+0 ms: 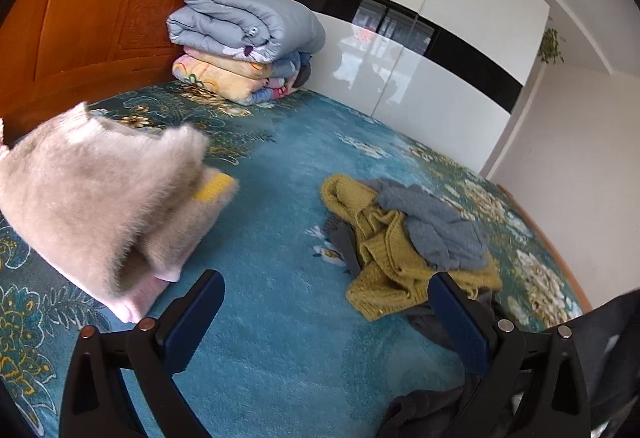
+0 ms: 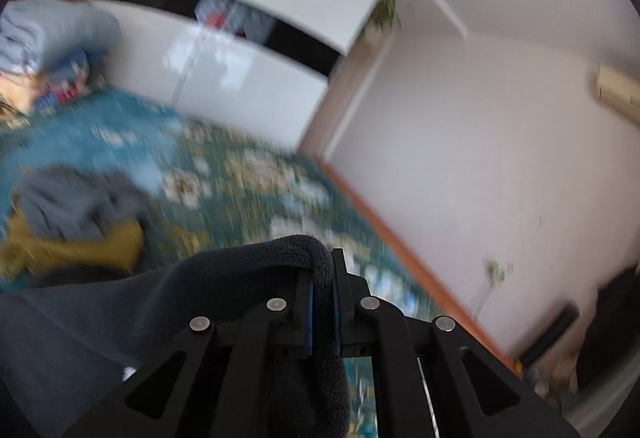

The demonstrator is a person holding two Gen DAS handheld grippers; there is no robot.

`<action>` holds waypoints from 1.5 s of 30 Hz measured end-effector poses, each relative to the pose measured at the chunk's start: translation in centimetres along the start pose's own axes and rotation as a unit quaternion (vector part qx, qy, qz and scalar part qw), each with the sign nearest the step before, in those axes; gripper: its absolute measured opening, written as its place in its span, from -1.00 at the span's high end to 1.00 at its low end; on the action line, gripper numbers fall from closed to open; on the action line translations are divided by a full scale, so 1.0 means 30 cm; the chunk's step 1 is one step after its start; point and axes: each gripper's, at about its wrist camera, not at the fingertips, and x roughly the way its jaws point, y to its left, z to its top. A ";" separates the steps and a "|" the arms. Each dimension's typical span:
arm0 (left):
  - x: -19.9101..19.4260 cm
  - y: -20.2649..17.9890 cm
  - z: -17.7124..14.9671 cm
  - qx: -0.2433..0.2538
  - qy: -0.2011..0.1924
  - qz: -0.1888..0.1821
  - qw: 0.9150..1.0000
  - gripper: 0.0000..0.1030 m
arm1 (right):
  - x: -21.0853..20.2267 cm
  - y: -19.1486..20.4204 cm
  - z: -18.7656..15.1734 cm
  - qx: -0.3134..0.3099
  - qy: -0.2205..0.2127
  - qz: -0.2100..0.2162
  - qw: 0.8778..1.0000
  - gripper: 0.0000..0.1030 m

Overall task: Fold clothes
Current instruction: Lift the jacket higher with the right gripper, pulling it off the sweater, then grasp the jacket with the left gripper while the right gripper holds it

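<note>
My right gripper [image 2: 323, 302] is clenched on a fold of dark fleece garment [image 2: 132, 302], which drapes off to its left and hangs below the jaws. My left gripper [image 1: 326, 312] stands released, jaws wide apart above the bed [image 1: 276, 238], holding nothing. Just beyond its right finger lies a heap of clothes: a mustard sweater [image 1: 384, 258] with a grey-blue top [image 1: 436, 226] on it. To the left sits a folded fuzzy beige garment [image 1: 100, 197]. Farther back, folded quilts [image 1: 244, 37] are stacked against the wooden headboard [image 1: 88, 13], beside a white wardrobe [image 1: 436, 49].
</note>
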 end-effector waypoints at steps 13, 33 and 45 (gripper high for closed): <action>0.104 -0.173 -0.087 0.078 0.055 0.012 0.995 -1.00 | -0.018 -0.157 -0.178 0.043 0.026 0.105 0.993 -0.15; 0.100 -0.260 -0.132 0.087 0.093 -0.044 0.991 -1.00 | 0.054 0.503 -0.211 -0.200 0.034 0.082 0.976 0.91; -0.032 -0.610 -0.351 0.215 0.079 -0.213 0.950 -1.00 | -0.036 -0.126 -0.153 0.074 -0.044 0.024 0.996 0.90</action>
